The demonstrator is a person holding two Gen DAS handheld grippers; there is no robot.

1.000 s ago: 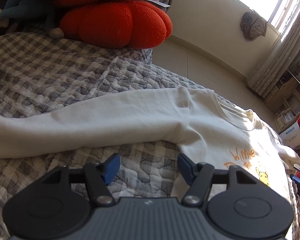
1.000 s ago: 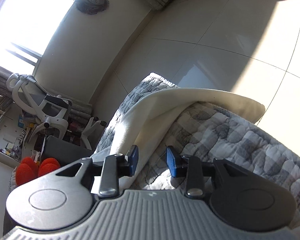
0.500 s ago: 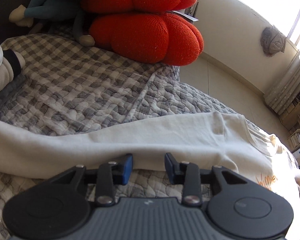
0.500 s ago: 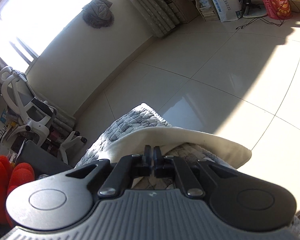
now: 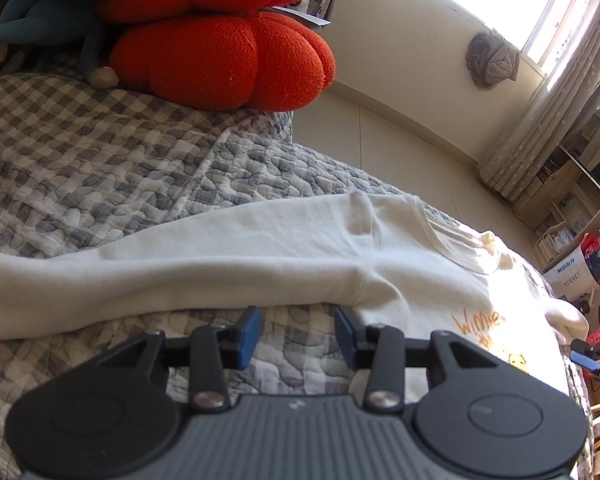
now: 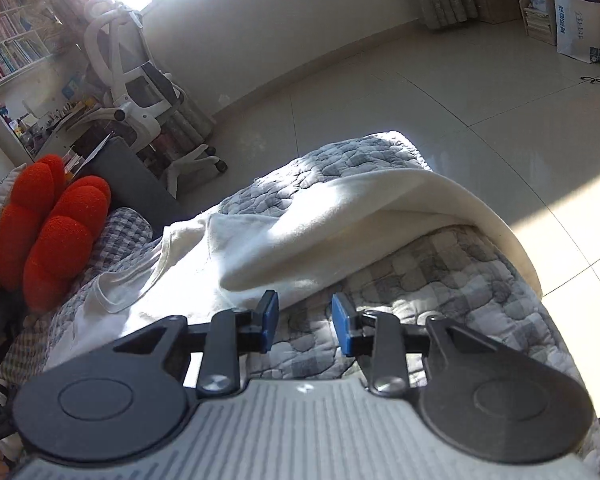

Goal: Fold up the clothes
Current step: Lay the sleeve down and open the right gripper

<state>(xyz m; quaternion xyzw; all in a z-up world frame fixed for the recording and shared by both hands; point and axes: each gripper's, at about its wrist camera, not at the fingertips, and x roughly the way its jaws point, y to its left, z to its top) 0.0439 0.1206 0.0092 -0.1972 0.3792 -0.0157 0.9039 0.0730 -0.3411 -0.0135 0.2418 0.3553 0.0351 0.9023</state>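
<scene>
Your left gripper (image 5: 296, 334) and right gripper (image 6: 305, 324) both gape wide, gripping nothing. The cream sweatshirt (image 5: 300, 256) lies flat on the checked quilt (image 5: 100, 152), just past both.

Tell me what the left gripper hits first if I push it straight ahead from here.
Most likely the lower edge of the white sweatshirt's sleeve, lying across the quilt just beyond the open left gripper. Depth is unclear; it may graze the quilt first.

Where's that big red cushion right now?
The knitted red pumpkin-shaped cushion sits at the far end of the grey checked quilt, top centre-left in the left view, beyond the cream long-sleeved shirt.
</scene>
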